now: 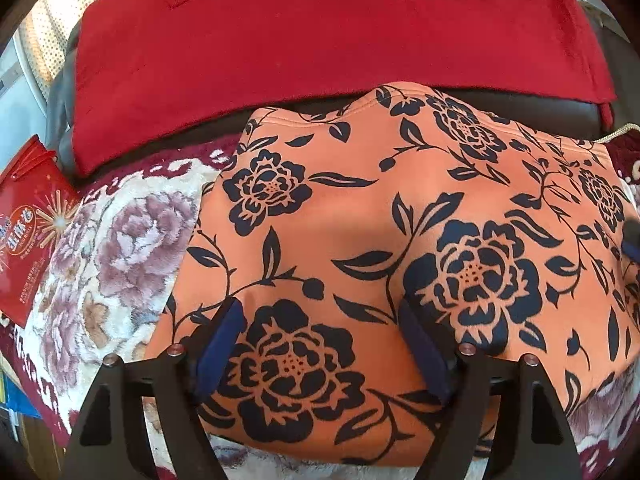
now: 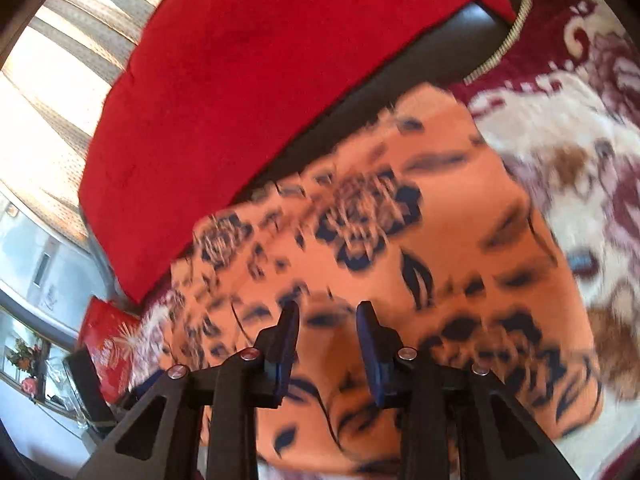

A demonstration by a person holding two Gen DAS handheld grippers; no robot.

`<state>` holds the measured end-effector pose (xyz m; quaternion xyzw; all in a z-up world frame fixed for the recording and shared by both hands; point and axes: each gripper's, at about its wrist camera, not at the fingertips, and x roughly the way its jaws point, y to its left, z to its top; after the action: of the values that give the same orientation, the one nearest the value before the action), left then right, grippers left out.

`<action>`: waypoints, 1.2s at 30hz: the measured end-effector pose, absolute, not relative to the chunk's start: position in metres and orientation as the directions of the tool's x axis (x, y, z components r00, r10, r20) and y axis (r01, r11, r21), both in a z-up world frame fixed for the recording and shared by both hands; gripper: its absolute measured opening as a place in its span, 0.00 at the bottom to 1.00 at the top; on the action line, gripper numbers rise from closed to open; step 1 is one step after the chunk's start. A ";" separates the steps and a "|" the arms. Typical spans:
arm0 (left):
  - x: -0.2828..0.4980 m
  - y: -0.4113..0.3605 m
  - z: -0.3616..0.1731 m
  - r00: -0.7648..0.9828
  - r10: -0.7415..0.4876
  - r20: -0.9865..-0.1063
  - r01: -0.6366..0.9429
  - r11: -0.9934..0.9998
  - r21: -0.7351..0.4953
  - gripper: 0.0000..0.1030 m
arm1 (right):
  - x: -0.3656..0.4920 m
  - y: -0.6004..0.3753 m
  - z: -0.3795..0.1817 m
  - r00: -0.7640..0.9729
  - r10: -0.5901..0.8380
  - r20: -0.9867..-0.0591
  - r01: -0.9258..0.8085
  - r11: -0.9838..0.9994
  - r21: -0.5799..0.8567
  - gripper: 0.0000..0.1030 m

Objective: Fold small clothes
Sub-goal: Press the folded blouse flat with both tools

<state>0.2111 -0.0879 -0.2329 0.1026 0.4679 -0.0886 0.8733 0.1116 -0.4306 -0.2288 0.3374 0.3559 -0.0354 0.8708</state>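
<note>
An orange garment with dark navy flowers (image 1: 392, 224) lies spread flat on a plush floral blanket. My left gripper (image 1: 320, 316) is open wide just above its near part, with nothing between the fingers. The garment also shows in the right wrist view (image 2: 400, 248), blurred by motion. My right gripper (image 2: 328, 312) is open over the garment's middle, its blue pads apart and empty. A dark tip of the right gripper shows at the left wrist view's right edge (image 1: 634, 236).
A red blanket (image 1: 320, 28) lies folded behind the garment on a dark leather sofa seat (image 1: 540, 108). The cream and maroon floral blanket (image 1: 112, 248) covers the surface. A red gift bag (image 1: 28, 224) stands at the left. A window with curtains (image 2: 48, 112) is at the left.
</note>
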 end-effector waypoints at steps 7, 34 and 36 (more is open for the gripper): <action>0.222 -0.079 -0.245 0.568 -0.006 -0.823 0.161 0.981 0.104 1.00 | 0.145 -0.466 -0.235 0.756 0.049 -0.653 0.422 0.727 0.542 0.31; 0.176 -0.057 -0.228 0.545 -0.062 -0.836 0.170 0.985 0.038 1.00 | 0.073 -0.384 -0.222 0.680 0.291 -0.674 0.207 0.805 0.556 0.33; 0.175 -0.059 -0.219 0.596 -0.045 -0.802 0.169 0.983 0.071 1.00 | 0.072 -0.387 -0.214 0.722 0.312 -0.617 0.174 0.782 0.598 0.33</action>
<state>0.1748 -0.0587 -0.2190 0.0697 0.4454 -0.0599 0.8906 0.0721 -0.3874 -0.2140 0.3276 0.3704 0.0398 0.8683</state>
